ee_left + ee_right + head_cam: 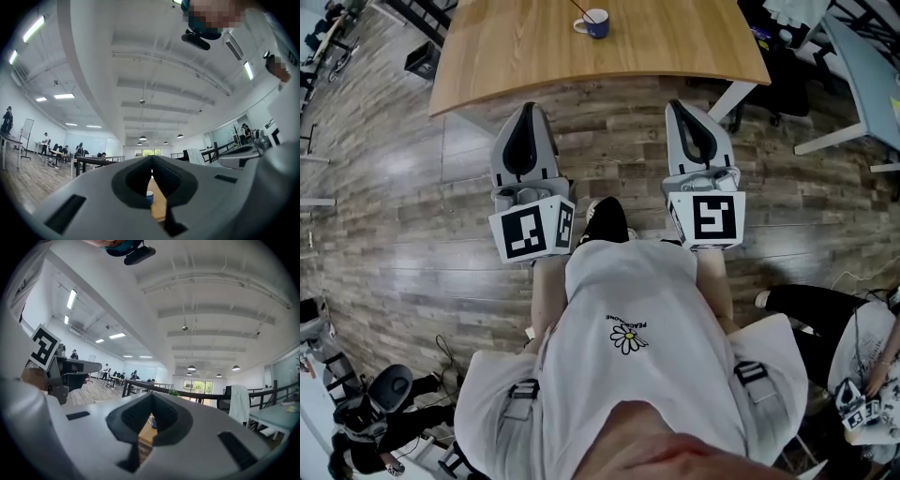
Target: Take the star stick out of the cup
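Fingers [93, 201] of left gripper [528, 106] and right gripper [674, 104] closed together, empty; blue-and-white ceramic cup [593, 22] holding thin dark stick [580, 8] stands on wooden table [675, 47], well ahead, between them.

Table [534, 47] smooth lt wood; floor [394, 234] glossy grey planks; cup [597, 28] glossy.

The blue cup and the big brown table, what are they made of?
The small blue cup with a white inside looks like glazed ceramic, by its smooth wall and thick rim, though it could be plastic. The big light-brown table looks like wood or wood veneer, matte: long grain lines run along its top.
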`<state>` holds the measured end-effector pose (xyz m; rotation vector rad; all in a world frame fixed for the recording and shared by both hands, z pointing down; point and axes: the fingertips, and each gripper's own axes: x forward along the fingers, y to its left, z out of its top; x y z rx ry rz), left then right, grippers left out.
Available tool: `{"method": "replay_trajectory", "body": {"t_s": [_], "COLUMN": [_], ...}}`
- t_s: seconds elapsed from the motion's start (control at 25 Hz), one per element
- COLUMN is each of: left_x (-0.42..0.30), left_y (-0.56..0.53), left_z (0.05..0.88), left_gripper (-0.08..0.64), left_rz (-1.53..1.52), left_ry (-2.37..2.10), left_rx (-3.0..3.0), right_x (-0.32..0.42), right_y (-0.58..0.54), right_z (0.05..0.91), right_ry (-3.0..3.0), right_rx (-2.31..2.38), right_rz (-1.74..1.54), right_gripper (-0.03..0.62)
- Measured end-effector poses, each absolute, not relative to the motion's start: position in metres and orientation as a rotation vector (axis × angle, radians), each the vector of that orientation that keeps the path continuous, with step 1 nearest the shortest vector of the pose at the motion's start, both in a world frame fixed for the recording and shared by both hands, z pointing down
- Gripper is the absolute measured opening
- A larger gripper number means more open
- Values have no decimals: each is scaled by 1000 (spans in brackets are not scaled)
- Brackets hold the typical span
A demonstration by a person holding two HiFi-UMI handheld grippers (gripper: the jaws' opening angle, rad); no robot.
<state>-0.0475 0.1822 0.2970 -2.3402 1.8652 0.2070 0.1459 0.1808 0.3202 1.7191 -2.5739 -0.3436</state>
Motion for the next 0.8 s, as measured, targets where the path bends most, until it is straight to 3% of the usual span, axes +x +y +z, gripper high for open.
{"method": "replay_trajectory", "body": {"t_s": [0.48,0.8], "left_x": [-43,-64], "left_y": [90,-53], "left_z": [280,270], "left_gripper": [15,15], "left_rz": [261,342], "left_ry": [1760,1707], "left_rx": [-2333,-2362], "right_x": [172,157], "right_y": [114,-14], "right_z": [310,303], "right_ry": [-2641,-2564], "right_rx": [1896,1994], "right_rz": [-315,-357], "right_gripper": [9,9]}}
